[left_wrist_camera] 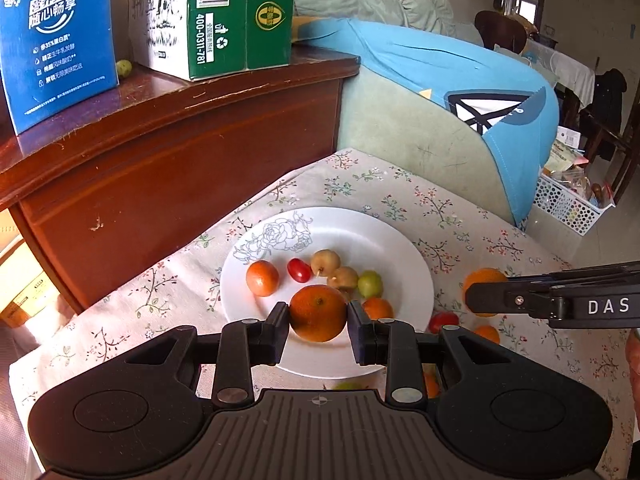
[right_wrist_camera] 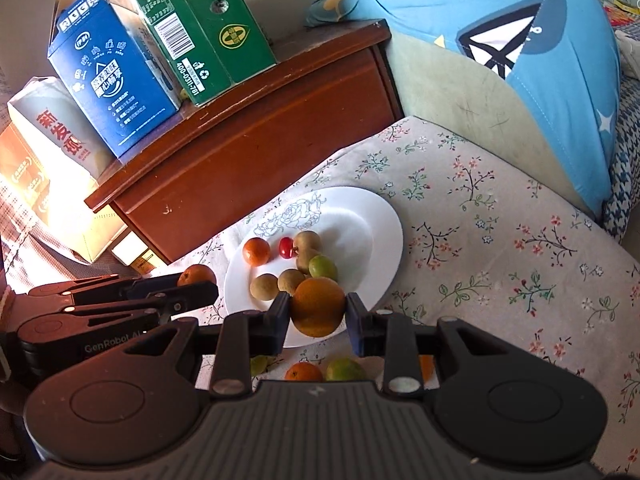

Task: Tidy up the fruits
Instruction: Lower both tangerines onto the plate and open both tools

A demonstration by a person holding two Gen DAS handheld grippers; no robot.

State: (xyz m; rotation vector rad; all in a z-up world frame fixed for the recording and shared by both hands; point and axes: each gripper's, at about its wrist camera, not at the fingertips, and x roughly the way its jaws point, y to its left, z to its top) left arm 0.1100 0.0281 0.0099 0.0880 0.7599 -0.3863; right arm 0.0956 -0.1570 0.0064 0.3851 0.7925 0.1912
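Note:
A white plate (left_wrist_camera: 372, 248) with a drawn rose lies on the flowered tablecloth. On it are a tangerine (left_wrist_camera: 262, 278), a cherry tomato (left_wrist_camera: 299, 270), brownish fruits (left_wrist_camera: 326, 261) and a green fruit (left_wrist_camera: 370, 284). My left gripper (left_wrist_camera: 318, 312) is shut on an orange (left_wrist_camera: 318, 320), lifted over the plate's near part. My right gripper (left_wrist_camera: 492, 286) comes in from the right, shut on a second orange (left_wrist_camera: 482, 278). In the right wrist view that gripper (right_wrist_camera: 318, 308) grips its orange (right_wrist_camera: 318, 314) over the plate (right_wrist_camera: 380, 220), and the left gripper (right_wrist_camera: 196, 282) with its orange (right_wrist_camera: 195, 273) is to the left.
Loose fruit lies on the cloth near the plate: a tomato (left_wrist_camera: 443, 320), a small orange (right_wrist_camera: 304, 372), a green fruit (right_wrist_camera: 345, 369). A wooden cabinet (left_wrist_camera: 180, 152) with blue (left_wrist_camera: 56, 40) and green cartons (left_wrist_camera: 240, 12) stands behind. A blue cushion (left_wrist_camera: 460, 80) lies on the sofa at right.

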